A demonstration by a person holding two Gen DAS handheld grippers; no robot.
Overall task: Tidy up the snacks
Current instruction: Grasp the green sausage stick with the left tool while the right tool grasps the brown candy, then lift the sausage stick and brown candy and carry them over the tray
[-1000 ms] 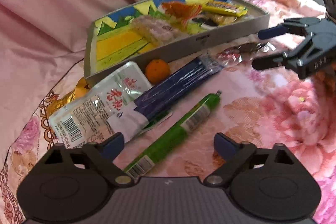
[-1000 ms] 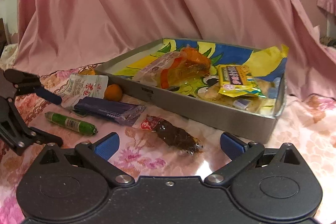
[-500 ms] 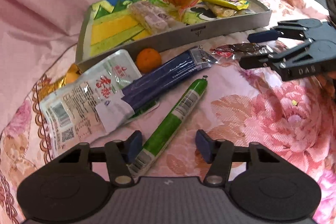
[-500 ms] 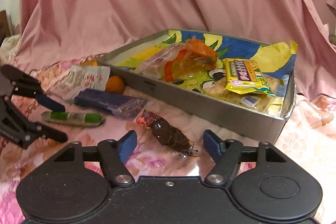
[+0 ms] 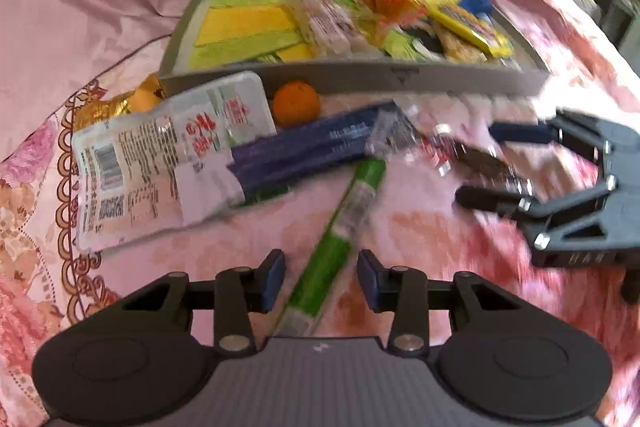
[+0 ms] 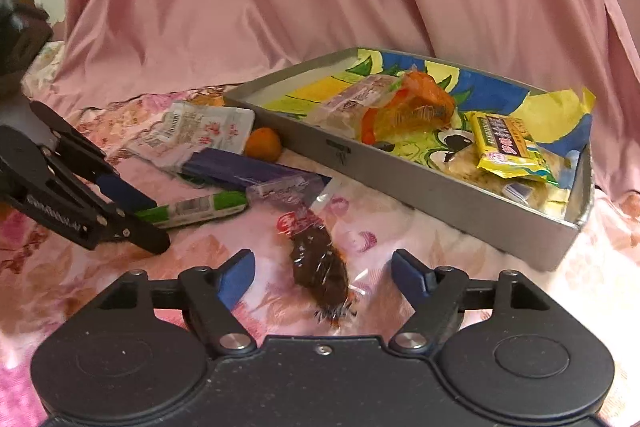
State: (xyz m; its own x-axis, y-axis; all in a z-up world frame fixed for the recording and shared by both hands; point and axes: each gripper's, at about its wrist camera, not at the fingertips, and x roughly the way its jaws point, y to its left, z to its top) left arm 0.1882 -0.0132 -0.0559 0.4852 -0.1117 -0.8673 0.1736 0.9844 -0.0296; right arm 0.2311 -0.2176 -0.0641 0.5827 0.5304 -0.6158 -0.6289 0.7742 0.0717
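Over bedspread: left gripper [image 5: 321, 279] angled down, closing astride green sausage [image 5: 338, 241].

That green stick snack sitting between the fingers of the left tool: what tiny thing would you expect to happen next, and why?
Probably the left gripper finishes closing on the green stick snack. Its jaws are closing, the stick lies between them, and a gap shows on each side, so the pads do not yet grip it. Once held, it could be lifted toward the tray, where other snacks already lie.

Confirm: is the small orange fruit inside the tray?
No, the orange fruit sits on the floral cloth, outside the grey tray, against its front wall.
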